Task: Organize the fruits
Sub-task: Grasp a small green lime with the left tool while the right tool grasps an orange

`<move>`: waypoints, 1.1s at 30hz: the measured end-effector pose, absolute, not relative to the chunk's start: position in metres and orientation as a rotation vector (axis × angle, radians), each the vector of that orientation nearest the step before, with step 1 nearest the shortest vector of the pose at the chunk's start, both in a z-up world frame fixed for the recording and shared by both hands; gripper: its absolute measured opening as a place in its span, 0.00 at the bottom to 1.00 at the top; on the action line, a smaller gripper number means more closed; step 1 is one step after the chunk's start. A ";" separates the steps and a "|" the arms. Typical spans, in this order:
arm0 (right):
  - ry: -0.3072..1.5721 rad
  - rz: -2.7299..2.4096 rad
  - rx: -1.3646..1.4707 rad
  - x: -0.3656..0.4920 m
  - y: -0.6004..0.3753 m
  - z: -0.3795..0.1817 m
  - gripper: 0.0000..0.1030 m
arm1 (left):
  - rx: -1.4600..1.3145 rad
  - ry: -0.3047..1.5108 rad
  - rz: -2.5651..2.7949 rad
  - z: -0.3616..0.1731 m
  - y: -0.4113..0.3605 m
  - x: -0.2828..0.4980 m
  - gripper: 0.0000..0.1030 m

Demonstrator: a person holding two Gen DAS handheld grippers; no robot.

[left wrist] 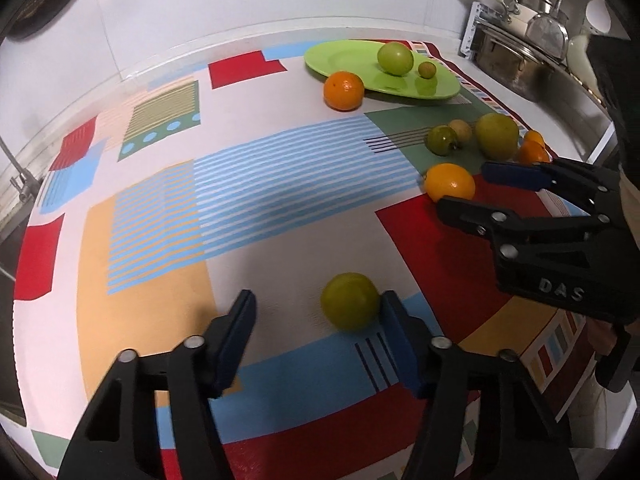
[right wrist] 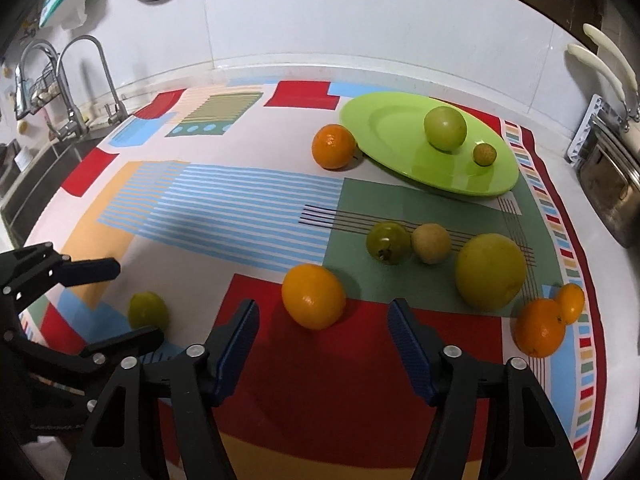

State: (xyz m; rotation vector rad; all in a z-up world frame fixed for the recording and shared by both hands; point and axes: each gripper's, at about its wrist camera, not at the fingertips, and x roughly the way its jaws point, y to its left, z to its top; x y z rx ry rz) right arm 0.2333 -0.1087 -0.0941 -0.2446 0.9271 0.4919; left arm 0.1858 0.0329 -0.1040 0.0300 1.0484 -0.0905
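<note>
My left tongs (left wrist: 318, 314) are spread wide and hold nothing. A yellow-green fruit (left wrist: 349, 301) sits on the patterned cloth (left wrist: 160, 240) between their tips, close against the right-hand pad (left wrist: 394, 332) and well apart from the left one; I cannot tell whether it touches. From my right wrist camera the same fruit (right wrist: 147, 311) lies far left, inside the left tongs' spread fingers.

My right tongs (right wrist: 323, 318) are also wide open and empty. A yellow-orange fruit (right wrist: 313, 296) lies on the cloth just ahead of their tips, nearer the left pad (right wrist: 240, 344). Beyond it, going rightward, a green fruit with a stem (right wrist: 388, 243) touches a small pale fruit (right wrist: 431, 243), then a big yellow-green fruit (right wrist: 491, 270), then two oranges (right wrist: 540, 327) touching near the cloth's border.

At the back, an orange (right wrist: 333, 147) sits just beside the green plate (right wrist: 384, 120), which holds a green fruit (right wrist: 445, 128) and a tiny one (right wrist: 485, 155).
</note>
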 end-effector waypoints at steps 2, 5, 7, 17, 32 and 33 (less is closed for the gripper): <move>0.935 0.491 -0.235 0.236 -0.109 -0.096 0.58 | 0.024 1.057 -0.104 -0.106 0.032 0.188 0.48; 0.936 0.491 -0.223 0.239 -0.108 -0.098 0.50 | 0.026 1.054 -0.119 -0.105 0.031 0.190 0.35; 0.938 0.503 -0.219 0.240 -0.107 -0.099 0.45 | 0.017 1.056 -0.128 -0.104 0.030 0.191 0.29; 0.935 0.521 -0.209 0.238 -0.104 -0.098 0.34 | 0.001 1.010 -0.140 -0.092 0.033 0.197 0.29; 0.853 0.487 -0.135 0.234 -0.114 -0.054 0.34 | 0.019 0.885 -0.200 -0.050 0.031 0.214 0.29; 0.842 0.481 -0.132 0.235 -0.116 -0.050 0.34 | 0.025 0.870 -0.207 -0.045 0.030 0.217 0.29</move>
